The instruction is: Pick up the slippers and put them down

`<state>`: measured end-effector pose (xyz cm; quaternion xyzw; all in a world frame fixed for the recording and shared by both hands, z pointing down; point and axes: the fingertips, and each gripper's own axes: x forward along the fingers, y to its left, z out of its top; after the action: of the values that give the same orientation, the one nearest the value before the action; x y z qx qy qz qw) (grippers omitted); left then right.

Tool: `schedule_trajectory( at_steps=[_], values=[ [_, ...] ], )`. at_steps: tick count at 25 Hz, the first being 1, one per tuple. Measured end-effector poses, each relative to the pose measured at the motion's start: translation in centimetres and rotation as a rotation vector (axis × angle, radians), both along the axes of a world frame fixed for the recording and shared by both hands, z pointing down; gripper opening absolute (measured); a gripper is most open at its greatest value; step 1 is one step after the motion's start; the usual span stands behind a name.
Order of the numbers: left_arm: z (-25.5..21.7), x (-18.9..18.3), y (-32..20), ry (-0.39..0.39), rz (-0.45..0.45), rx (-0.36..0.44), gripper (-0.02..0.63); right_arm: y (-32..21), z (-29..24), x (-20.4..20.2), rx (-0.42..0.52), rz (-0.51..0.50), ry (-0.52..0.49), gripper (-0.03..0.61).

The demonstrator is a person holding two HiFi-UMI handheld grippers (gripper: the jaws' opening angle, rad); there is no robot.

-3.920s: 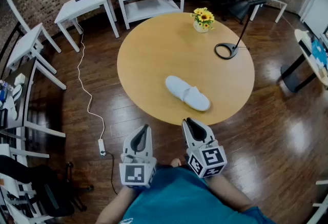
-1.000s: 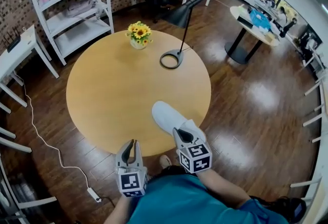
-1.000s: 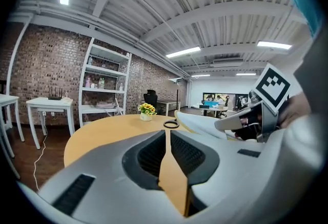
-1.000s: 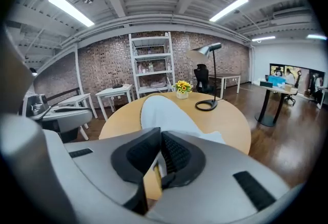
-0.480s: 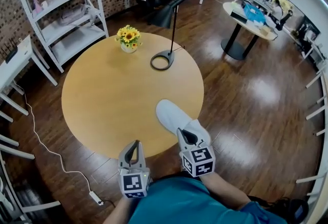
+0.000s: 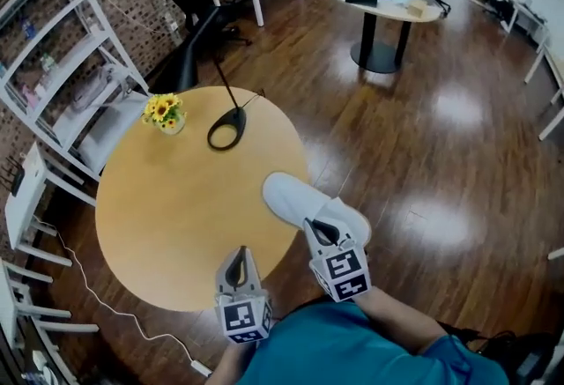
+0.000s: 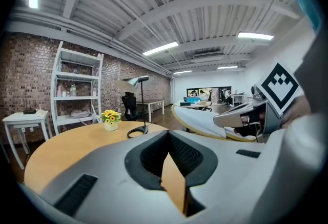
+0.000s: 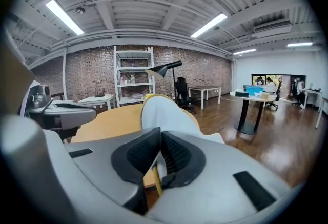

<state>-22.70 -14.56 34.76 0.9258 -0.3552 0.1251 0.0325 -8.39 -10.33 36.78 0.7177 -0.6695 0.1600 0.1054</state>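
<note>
Right hand-held gripper (image 6: 319, 232) is clamped on the slipper's (image 6: 291, 196) near end, with its length pointing away over the bench (image 6: 167, 198) edge. Left hand-held gripper (image 6: 236, 265) has just snapped shut empty alongside.

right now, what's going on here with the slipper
A person holds a gripper in each hand. The right gripper is shut on one end of the white slipper, which reaches partly past the edge of the round table. The left gripper holds nothing; its jaws have just closed.
</note>
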Motion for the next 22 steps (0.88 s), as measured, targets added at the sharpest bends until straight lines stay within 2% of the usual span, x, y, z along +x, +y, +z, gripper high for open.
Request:
schedule_trajectory(
  at_steps=[4, 8, 15, 22],
  values=[
    [0.1, 7.6, 2.1, -0.001, 0.073, 0.028, 0.006, 3.3, 0.8, 6.3, -0.004, 0.054, -0.008, 0.024],
    [0.5, 13.1, 4.3, 0.014, 0.152, 0.037, 0.006, 7.0, 1.6, 11.3, -0.01, 0.138, -0.009, 0.025],
    [1.7, 19.1, 5.3, -0.002, 0.316, 0.023, 0.006, 10.4, 2.6, 17.2, -0.03, 0.286, 0.017, 0.025],
    [1.3, 24.5, 3.2, 0.034, 0.447, 0.009, 0.006, 10.8, 1.6, 21.5, -0.089, 0.356, 0.096, 0.025]
  ],
)
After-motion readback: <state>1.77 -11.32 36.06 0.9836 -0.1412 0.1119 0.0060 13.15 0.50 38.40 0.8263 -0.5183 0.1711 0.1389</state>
